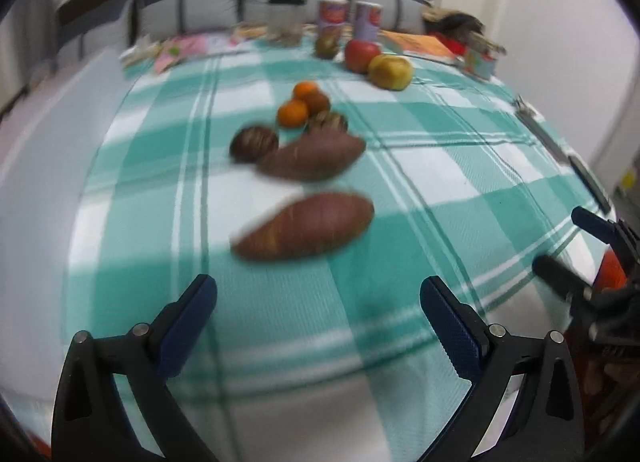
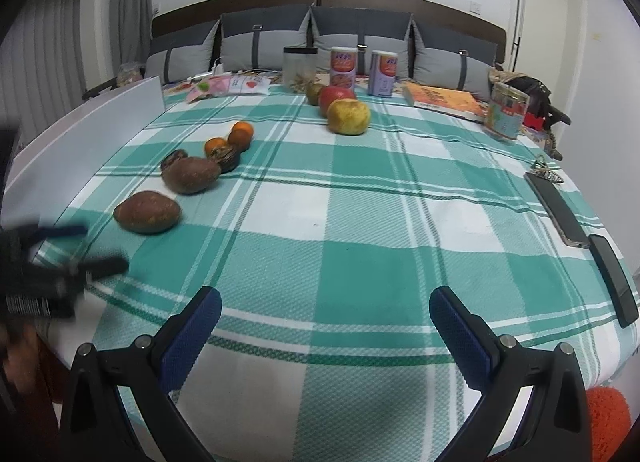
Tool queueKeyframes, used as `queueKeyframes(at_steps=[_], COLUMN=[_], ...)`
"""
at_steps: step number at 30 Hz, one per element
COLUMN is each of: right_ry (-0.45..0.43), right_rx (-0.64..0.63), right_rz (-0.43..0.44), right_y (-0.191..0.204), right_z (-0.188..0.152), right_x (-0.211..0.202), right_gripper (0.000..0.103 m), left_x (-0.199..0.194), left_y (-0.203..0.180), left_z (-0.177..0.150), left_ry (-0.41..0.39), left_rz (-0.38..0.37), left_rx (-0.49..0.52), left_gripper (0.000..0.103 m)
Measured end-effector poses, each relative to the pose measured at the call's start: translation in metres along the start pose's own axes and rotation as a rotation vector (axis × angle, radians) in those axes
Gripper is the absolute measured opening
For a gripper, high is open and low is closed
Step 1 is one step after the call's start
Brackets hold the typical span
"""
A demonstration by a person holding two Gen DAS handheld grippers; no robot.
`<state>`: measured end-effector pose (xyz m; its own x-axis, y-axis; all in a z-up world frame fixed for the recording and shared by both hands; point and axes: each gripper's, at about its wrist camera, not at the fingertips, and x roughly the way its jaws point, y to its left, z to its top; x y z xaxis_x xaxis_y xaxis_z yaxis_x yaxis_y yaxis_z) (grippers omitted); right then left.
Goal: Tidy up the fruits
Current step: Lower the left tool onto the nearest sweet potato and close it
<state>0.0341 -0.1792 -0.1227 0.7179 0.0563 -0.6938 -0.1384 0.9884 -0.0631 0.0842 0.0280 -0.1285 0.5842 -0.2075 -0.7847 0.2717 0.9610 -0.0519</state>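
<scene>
On a green-and-white checked cloth [image 2: 360, 230] lie two brown sweet potatoes [image 1: 306, 226] [image 1: 316, 156], two dark round fruits [image 1: 253, 143], and a few small oranges [image 1: 294, 112]. Farther back sit a red apple [image 2: 336, 96] and a yellow-green fruit [image 2: 349, 116]. My left gripper [image 1: 318, 302] is open with nothing between its fingers, just short of the near sweet potato. My right gripper [image 2: 325, 314] is open over bare cloth, right of the fruit; it also shows at the right edge of the left wrist view [image 1: 568, 246]. The left wrist view is blurred.
Two cans [image 2: 343, 68], a clear jar [image 2: 299, 68], a book [image 2: 442, 100] and a tub [image 2: 507, 110] stand at the back, before grey cushions [image 2: 360, 40]. Two phones [image 2: 558, 210] and keys [image 2: 544, 174] lie at the right edge. A white board [image 2: 92, 130] borders the left.
</scene>
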Motion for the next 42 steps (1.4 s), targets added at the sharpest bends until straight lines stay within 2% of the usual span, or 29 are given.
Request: queueKeyframes(at_steps=[3, 6, 8, 13, 17, 21, 23, 25, 26, 28, 30, 32, 34, 39, 42], right_ry=[0.014, 0.02, 0.019, 0.013, 0.025, 0.038, 0.034, 0.028, 0.027, 0.029, 0.03, 0.026, 0.026, 0.056, 0.082], right_rx=[-0.013, -0.02, -0.021, -0.012, 0.014, 0.034, 0.029, 0.022, 0.019, 0.015, 0.012, 0.01, 0.013, 0.043, 0.08], right_rz=[0.012, 0.015, 0.012, 0.004, 0.002, 0.006, 0.006, 0.006, 0.006, 0.008, 0.012, 0.014, 0.016, 0.01, 0.011], right_y=[0.004, 0.006, 0.005, -0.002, -0.01, -0.012, -0.011, -0.009, -0.009, -0.007, -0.005, -0.005, -0.005, -0.012, -0.018], right_z=[-0.002, -0.003, -0.003, -0.004, -0.004, -0.005, -0.005, -0.004, -0.004, -0.004, -0.004, -0.004, -0.004, -0.006, -0.007], right_x=[0.003, 0.003, 0.002, -0.005, -0.003, 0.0, -0.001, -0.002, -0.002, -0.001, -0.002, -0.003, -0.004, 0.003, 0.009], right_gripper=[0.103, 0.103, 0.103, 0.103, 0.103, 0.103, 0.103, 0.103, 0.103, 0.103, 0.103, 0.103, 0.103, 0.103, 0.103], left_x=[0.011, 0.02, 0.029, 0.042, 0.051, 0.05, 0.047, 0.044, 0.044, 0.041, 0.037, 0.031, 0.025, 0.009, 0.006], left_y=[-0.002, -0.003, -0.002, -0.008, -0.006, -0.007, -0.007, -0.007, -0.005, 0.002, 0.008, 0.012, 0.016, 0.043, 0.052], left_z=[0.018, 0.029, 0.033, 0.037, 0.036, 0.033, 0.031, 0.029, 0.028, 0.026, 0.023, 0.018, 0.01, -0.012, -0.018], left_ry=[0.052, 0.053, 0.075, 0.108, 0.146, 0.141, 0.137, 0.14, 0.144, 0.147, 0.144, 0.14, 0.133, 0.092, 0.061], left_rz=[-0.025, -0.036, -0.072, -0.101, -0.145, -0.163, -0.172, -0.152, -0.145, -0.15, -0.158, -0.133, -0.077, 0.058, 0.092], left_rx=[0.085, 0.121, 0.138, 0.236, 0.233, 0.234, 0.235, 0.242, 0.239, 0.194, 0.141, 0.095, 0.04, -0.185, -0.226], left_gripper=[0.102, 0.102, 0.102, 0.101, 0.1, 0.099, 0.091, 0.064, 0.059, 0.047, 0.041, 0.041, 0.04, 0.041, 0.046])
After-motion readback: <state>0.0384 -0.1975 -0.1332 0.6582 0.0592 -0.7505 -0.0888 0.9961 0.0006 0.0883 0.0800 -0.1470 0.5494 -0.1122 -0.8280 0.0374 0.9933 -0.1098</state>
